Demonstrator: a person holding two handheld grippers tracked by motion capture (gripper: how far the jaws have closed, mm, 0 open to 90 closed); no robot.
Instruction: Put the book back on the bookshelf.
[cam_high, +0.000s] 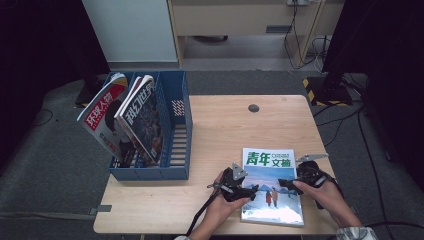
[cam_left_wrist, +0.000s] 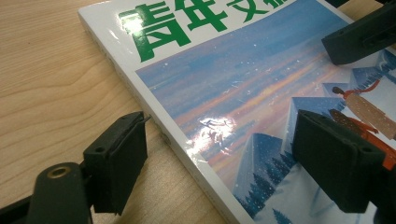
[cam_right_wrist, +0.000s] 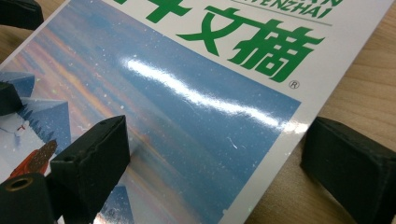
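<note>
Inside blue file rack (cam_high: 177, 172), two magazines (cam_high: 127, 120)

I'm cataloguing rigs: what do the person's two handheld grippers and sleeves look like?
Both the left gripper and right gripper are black, with blocky rectangular jaws, each topped by a grey three-cornered plate. A dark cable trails from the left one. A light patterned sleeve covers the right arm.

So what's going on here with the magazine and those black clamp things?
A person sits at a wooden table with a two-jaw gripper in each hand. Both are set at a magazine lying flat near the front edge: the left gripper straddles its left edge, the right gripper its right edge. Both sets of jaws stand open, so nothing is gripped yet. To the left, a blue file rack holds two other magazines leaning inside.
</note>
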